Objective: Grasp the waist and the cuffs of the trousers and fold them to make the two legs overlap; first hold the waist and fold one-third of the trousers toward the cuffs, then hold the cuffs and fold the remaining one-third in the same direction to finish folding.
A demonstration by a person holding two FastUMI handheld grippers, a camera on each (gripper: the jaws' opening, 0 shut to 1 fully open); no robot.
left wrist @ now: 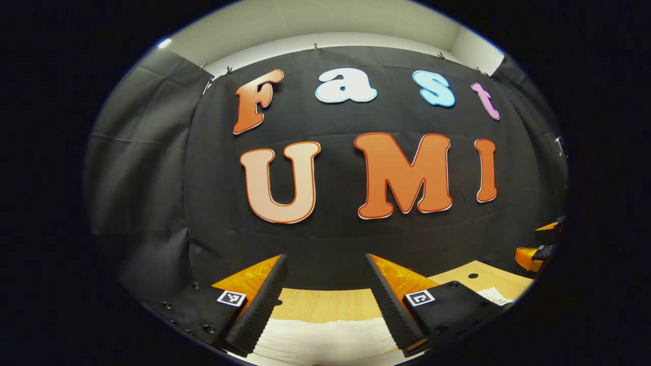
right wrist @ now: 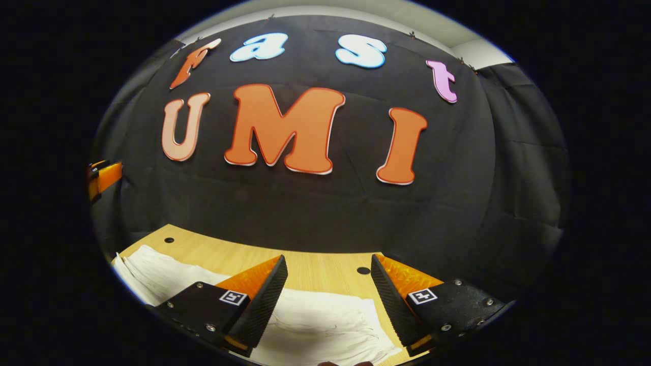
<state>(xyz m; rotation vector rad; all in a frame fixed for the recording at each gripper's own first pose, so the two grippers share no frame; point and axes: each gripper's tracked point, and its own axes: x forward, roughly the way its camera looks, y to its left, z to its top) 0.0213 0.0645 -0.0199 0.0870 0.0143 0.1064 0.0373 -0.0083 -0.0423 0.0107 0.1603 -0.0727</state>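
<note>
- Below both grippers, white trousers (right wrist: 315,325) are seen lying flat on the wooden table (right wrist: 315,267).
- Left gripper (left wrist: 325,300) and right gripper (right wrist: 328,300) are held spread, empty.
- Soft, light cloth is judged; waist and cuff edges should be pinched.

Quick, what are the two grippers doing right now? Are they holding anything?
Left gripper: jaws open, holding nothing, above the white trousers.
Right gripper: jaws open, holding nothing, above the trousers on the wooden table.
</note>
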